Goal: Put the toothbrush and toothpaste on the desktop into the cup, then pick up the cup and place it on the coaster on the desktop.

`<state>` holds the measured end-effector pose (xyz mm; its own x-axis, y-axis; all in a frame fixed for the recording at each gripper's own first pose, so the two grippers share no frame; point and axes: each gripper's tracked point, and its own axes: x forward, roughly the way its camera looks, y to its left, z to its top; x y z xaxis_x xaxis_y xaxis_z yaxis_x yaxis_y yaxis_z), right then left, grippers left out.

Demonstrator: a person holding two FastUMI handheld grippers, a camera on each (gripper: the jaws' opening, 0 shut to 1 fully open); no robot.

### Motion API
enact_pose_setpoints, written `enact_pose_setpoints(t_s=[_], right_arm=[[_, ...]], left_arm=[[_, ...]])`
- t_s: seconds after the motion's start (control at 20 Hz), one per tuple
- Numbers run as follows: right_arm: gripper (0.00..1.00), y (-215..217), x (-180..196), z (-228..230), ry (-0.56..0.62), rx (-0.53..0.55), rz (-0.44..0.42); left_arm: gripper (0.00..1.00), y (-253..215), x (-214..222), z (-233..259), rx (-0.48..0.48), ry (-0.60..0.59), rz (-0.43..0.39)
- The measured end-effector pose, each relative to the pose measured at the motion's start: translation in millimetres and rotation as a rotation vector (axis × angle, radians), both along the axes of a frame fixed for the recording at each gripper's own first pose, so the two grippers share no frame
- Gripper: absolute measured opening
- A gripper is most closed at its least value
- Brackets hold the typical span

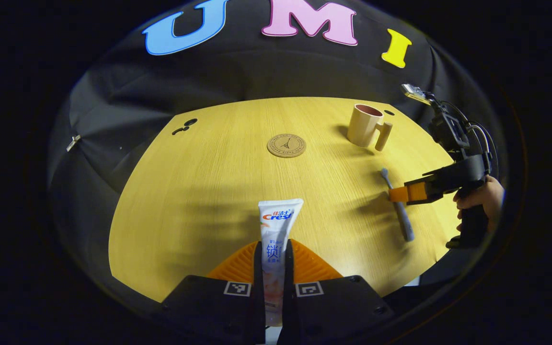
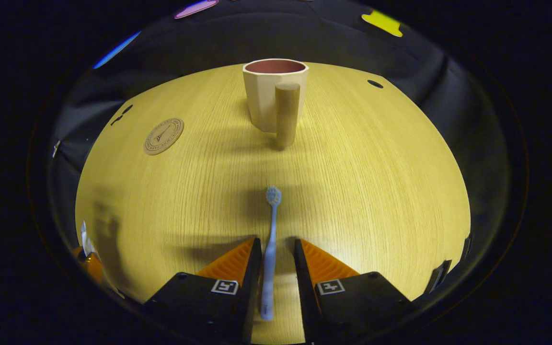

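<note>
A round-edged wooden table (image 1: 199, 191) stands in a dark booth, its surface mostly bare between a few well-separated things. In the left gripper view, the left gripper (image 1: 274, 261) pinches a toothpaste tube (image 1: 278, 225) near the table's near edge, both fingers pressed against its sides, the tube pointing forward. Ahead of it lies open wood up to a round coaster (image 1: 286, 145) near the middle. The cup (image 1: 365, 125) stands upright toward the far right corner, handle turned to the right, well apart from the coaster. This view also shows the right gripper (image 1: 398, 194) from the side, held by a hand (image 1: 479, 194) at the right edge, its fingers down at the toothbrush (image 1: 397, 203), which lies flat. The right gripper view looks along that toothbrush (image 2: 270, 249): it lies between the right gripper (image 2: 275, 256) fingers, bristles pointing toward the cup (image 2: 274, 93). The fingers are spread, with narrow gaps on either side of the handle, so they straddle it without gripping. Bare table lies between brush and cup. The coaster (image 2: 163, 136) sits off to the left, and the table (image 2: 376, 191) edge curves close on both sides.
</note>
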<state>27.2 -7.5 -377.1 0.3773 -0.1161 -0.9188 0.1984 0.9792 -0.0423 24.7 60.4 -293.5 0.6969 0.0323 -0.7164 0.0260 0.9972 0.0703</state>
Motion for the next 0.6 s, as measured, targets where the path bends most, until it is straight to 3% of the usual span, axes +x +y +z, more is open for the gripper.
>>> enact_pose_setpoints(t_s=[0.1,0.15,0.2,0.25,0.35,0.6], right_arm=[[0.44,3.1,1.8,0.5,-0.004,0.005,-0.008],[0.33,4.1,1.0,2.6,-0.014,-0.007,0.008],[0.16,5.7,-0.3,3.7,-0.010,-0.017,0.014],[0.11,9.5,-1.1,-0.2,-0.003,-0.016,0.035],[0.08,14.3,-1.8,-1.1,0.021,0.006,0.069],[0.05,15.9,-3.9,0.4,0.026,0.120,0.056]], left_arm=[[0.19,-1.3,2.0,1.6,0.001,-0.007,0.002],[0.19,-2.8,2.8,2.5,0.000,-0.009,0.003],[0.19,-4.1,2.4,2.4,-0.001,-0.006,0.001],[0.19,-4.9,3.0,2.4,0.001,-0.005,-0.001],[0.19,-6.4,3.7,2.2,0.004,-0.004,-0.002],[0.19,-11.4,7.9,3.1,-0.009,-0.003,0.023]])
